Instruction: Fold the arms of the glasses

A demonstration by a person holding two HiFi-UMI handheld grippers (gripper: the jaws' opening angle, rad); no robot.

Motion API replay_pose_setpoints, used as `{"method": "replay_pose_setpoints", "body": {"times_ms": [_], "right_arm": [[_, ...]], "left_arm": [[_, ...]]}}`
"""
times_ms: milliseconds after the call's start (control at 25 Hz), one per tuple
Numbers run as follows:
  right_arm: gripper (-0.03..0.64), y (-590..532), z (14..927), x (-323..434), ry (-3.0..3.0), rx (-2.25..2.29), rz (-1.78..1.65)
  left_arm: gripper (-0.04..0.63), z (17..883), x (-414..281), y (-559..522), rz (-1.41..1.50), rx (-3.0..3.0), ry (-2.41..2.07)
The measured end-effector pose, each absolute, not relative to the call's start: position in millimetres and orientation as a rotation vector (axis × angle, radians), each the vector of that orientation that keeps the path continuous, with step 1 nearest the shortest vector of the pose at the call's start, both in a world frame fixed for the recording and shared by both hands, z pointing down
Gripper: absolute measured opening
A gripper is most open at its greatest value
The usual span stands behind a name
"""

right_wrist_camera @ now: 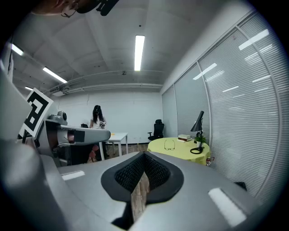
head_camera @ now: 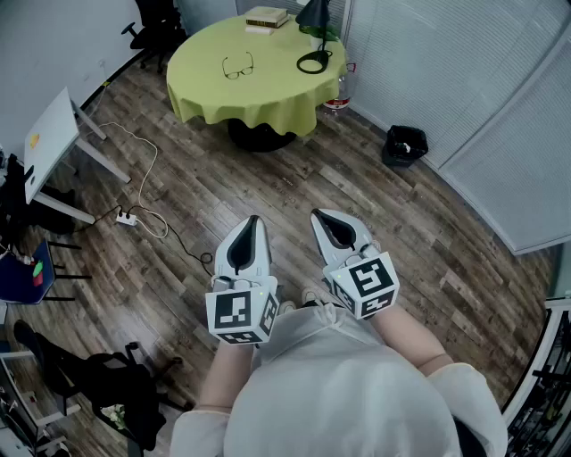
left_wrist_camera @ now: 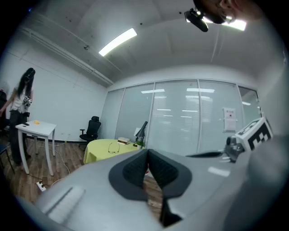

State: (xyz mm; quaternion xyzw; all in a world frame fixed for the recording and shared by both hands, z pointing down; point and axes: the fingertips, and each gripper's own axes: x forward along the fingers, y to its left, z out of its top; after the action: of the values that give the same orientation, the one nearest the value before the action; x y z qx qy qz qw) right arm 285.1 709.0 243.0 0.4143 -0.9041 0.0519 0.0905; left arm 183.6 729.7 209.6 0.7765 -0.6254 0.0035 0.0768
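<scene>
Glasses lie on the round table, far ahead of both tools and a little left of the line they point along. Nothing is near them except a black desk lamp and a stack of books further back on the same table. The frame is thin, dark wire with roundish lenses. The arms seem to stick out unfolded, but it is too small to be sure.

Left tool: jaws together, tips meeting, nothing between them. Right tool: the same, shut and empty. Both are held side by side close to the person's body, roughly level, over the wood-plank floor.

Step in hand, as I judge it, is the approach. No folding has begun and the glasses are untouched.

The next move calls for walking up to the table, then opening the jaws. One tool probably pins the frame front. The other swings an arm in at the hinge. The wire is thin and light and will likely slide on the cloth, so go gentle.

Materials:
- The table carries a yellow-green cloth, matte, draped in soft scallops over the edge.
- The lamp has a ring base and a cone shade, smooth black.
- The tool shells are smooth grey plastic with dark ribbed rubber pads.

Off to the tools' right is a black bin on the floor.
</scene>
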Motion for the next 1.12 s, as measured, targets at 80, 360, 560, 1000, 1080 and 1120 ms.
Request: {"method": "replay_pose_setpoints", "body": {"times_ms": [80,360,560,1000,1080,1120], "right_arm": [[-0.002,707,243,286,-2.687,1.232,0.155],[-0.002,698,247,289,-2.682,1.222,0.17],[-0.002,683,251,291,-2.699,1.236,0.183],[-0.002,630,288,293,-2.688,1.132,0.218],[-0.002,610,292,287,-2.678,1.139,0.224],[-0.002,599,294,283,-2.672,1.155,0.226]], "left_arm": [[0.005,210,184,727,0.013,2.326,-1.875],[0.005,216,184,717,0.019,2.311,-1.867],[0.006,223,187,702,0.012,2.304,-1.853],[0.005,259,187,651,0.048,2.252,-1.864],[0.006,261,180,632,0.064,2.263,-1.868],[0.006,262,174,621,0.067,2.271,-1.871]]}}
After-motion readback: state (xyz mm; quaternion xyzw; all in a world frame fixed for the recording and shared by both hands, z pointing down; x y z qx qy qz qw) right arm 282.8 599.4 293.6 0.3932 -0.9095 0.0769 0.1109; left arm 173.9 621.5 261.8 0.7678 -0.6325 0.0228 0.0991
